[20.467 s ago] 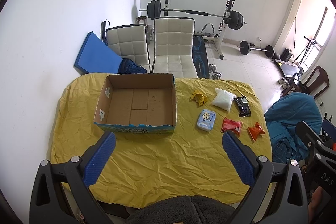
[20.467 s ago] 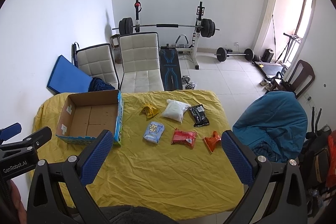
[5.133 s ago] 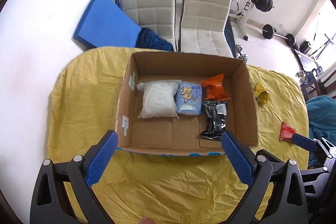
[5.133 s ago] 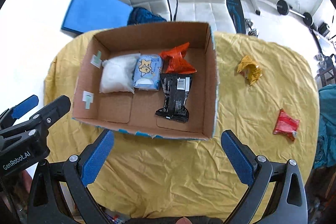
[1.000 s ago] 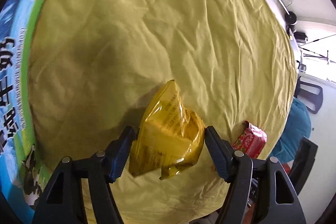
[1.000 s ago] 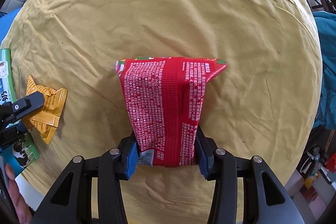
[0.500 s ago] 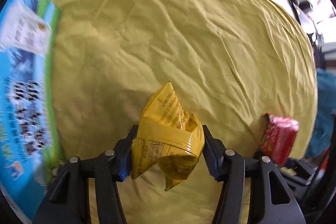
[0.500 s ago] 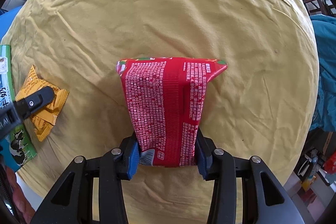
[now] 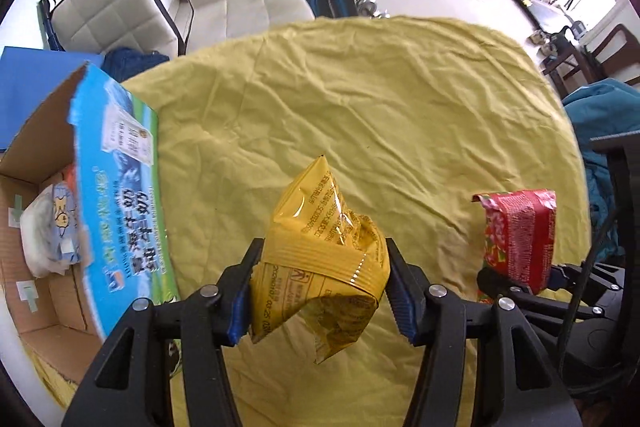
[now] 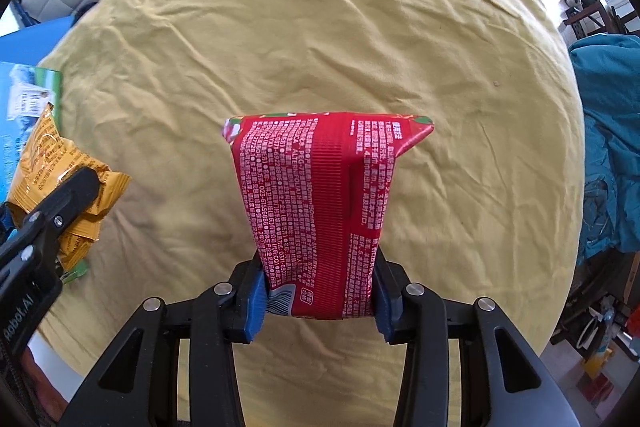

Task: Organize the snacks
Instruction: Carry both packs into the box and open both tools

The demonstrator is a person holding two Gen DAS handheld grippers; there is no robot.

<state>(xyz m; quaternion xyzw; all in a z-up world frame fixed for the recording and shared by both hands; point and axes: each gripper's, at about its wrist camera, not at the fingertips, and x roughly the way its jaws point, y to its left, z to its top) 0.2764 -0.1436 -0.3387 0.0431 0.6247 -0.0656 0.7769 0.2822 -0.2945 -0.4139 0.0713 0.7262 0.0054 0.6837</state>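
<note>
1. Left gripper (image 9: 320, 283) was clamped on the yellow snack bag (image 9: 322, 247); pads pinched its lower half and the crumpled bottom corner hung free below the jaws.
2. Right gripper (image 10: 318, 297) was clamped on the red snack packet (image 10: 320, 203), holding its narrow end, with the wide end fanning out toward 12 o'clock.
3. Both packs were off the yellow tablecloth (image 9: 400, 99), which lay bare below them.
4. Key relation: in the left wrist view the cardboard box (image 9: 116, 187) sat at about 9 o'clock from the left gripper, its printed side wall facing the bag and its open top just beyond. White and light-blue packs (image 9: 52, 223) lay inside.
5. In the right wrist view only a strip of the box showed at the far 9 o'clock edge, past the yellow bag.
6. Judgement: the left hand was nearer the box, so yellow likely drops first and red must cross further toward 9 o'clock.
7. The yellow bag's long axis ran 12 to 6, and looked likely to clear the wall.
</note>
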